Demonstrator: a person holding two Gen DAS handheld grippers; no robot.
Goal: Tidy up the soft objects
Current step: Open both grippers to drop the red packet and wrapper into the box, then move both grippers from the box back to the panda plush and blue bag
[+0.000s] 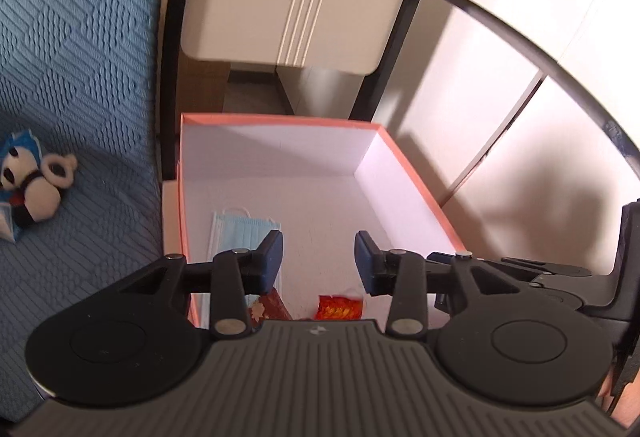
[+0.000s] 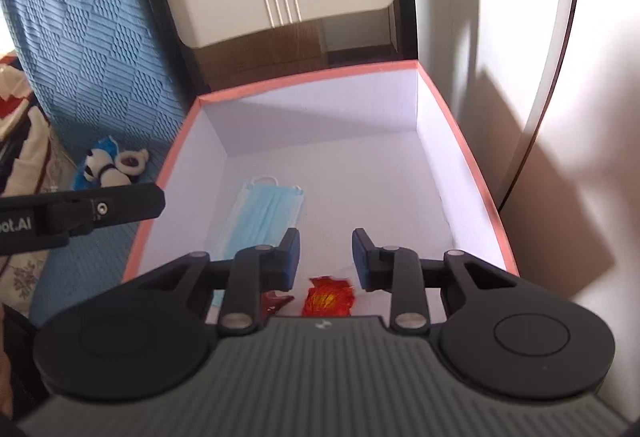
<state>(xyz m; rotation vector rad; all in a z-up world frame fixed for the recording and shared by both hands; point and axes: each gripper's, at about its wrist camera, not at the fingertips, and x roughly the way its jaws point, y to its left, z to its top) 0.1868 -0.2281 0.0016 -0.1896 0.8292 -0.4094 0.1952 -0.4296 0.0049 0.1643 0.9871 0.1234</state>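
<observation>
Both claws, left claw (image 1: 319,261) and right claw (image 2: 326,259), hang released above the box (image 2: 468,157), nothing between the jaws. The box is stiff card, coral rim, smooth white walls. Inside lie 1 pleated blue face mask (image 2: 266,215), limp and feather-light, and 1 red-orange crinkled pouch (image 2: 329,297), probably slippery. The panda plush (image 1: 34,183) rests outside on the ribbed blue bedcover (image 1: 80,57), well apart from the box; likely light, squashy, best pinched at the round body.

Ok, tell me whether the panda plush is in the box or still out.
Out. The panda plush lies on the blue bedspread beside the pink-rimmed box, which holds only a face mask and small red items.
</observation>
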